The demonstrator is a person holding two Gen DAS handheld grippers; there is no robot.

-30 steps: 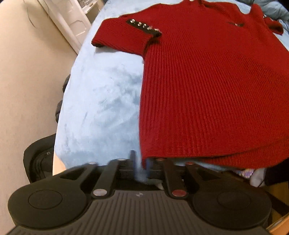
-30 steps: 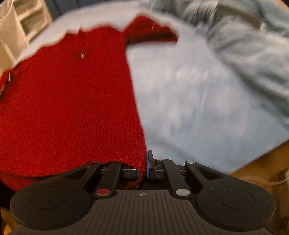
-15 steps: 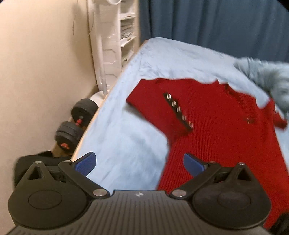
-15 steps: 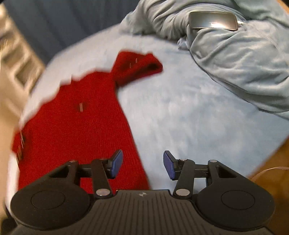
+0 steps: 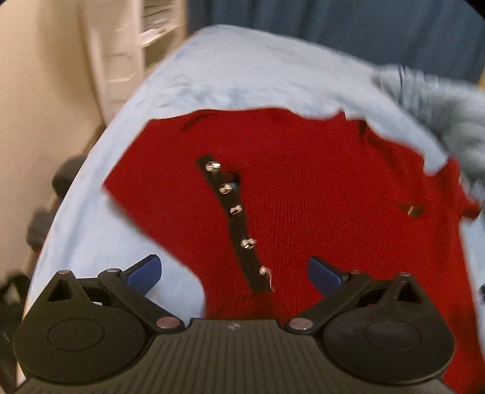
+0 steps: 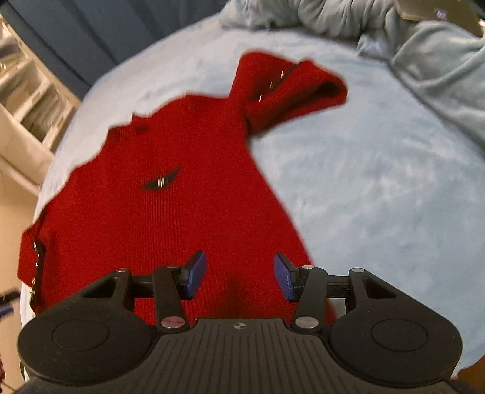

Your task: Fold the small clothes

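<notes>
A red knit sweater lies spread flat on the light blue bed cover. Its left sleeve carries a black strip of silver buttons. My left gripper hovers over that strip with its jaws wide apart and closing a little, nothing between the pads. In the right wrist view the sweater runs up to its right sleeve, which lies bent on the cover. My right gripper is open over the sweater's right side, holding nothing.
A white shelf unit and dark dumbbells stand left of the bed by a beige wall. A dark blue curtain hangs behind. A bunched grey-blue blanket lies at the back right, and bare bed cover stretches right of the sweater.
Both grippers were shut on the sweater's bottom hem. They have let go, opened, and moved up over the sweater toward the sleeves.
</notes>
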